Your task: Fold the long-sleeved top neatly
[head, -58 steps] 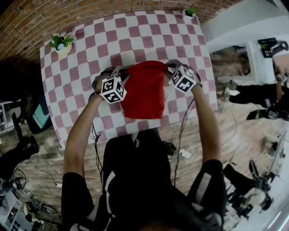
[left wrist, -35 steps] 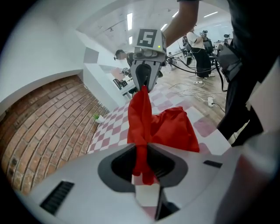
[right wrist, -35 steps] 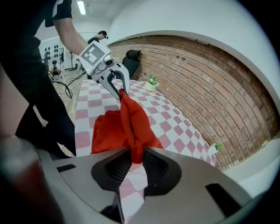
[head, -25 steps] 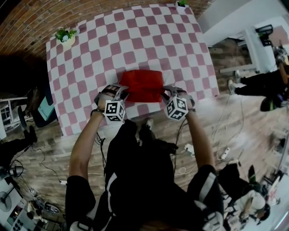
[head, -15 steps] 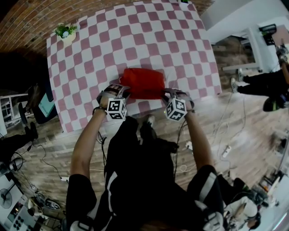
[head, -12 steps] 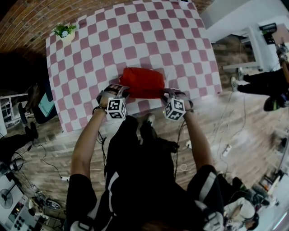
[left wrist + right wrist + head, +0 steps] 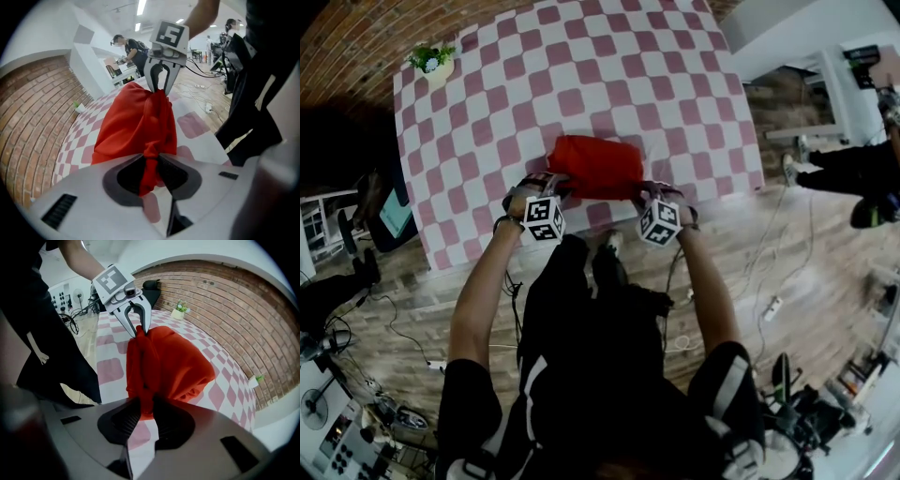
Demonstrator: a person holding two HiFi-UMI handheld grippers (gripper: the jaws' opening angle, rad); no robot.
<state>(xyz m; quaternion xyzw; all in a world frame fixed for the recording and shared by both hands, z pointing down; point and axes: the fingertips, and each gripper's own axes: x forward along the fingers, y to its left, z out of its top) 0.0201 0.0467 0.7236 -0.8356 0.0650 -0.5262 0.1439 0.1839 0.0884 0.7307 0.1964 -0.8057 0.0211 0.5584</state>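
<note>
The red long-sleeved top (image 7: 595, 167) lies folded into a compact bundle near the front edge of the checkered table (image 7: 581, 84). My left gripper (image 7: 551, 187) is shut on the bundle's near left corner; red cloth (image 7: 150, 159) is pinched between its jaws. My right gripper (image 7: 643, 191) is shut on the near right corner, with cloth (image 7: 145, 397) squeezed between its pads. In the left gripper view the right gripper (image 7: 161, 86) shows across the cloth, and in the right gripper view the left gripper (image 7: 136, 322) does. The fabric (image 7: 173, 364) bulges between both grips.
A small potted plant (image 7: 431, 61) stands at the table's far left corner. The table's front edge (image 7: 581, 234) runs just under my grippers. Cables (image 7: 769, 309) and equipment lie on the wooden floor, and people (image 7: 853, 178) are at the right.
Both grippers sank toward the table and drew slightly nearer the front edge, still gripping the top. The hanging red cloth has settled into a short folded bundle on the table.
</note>
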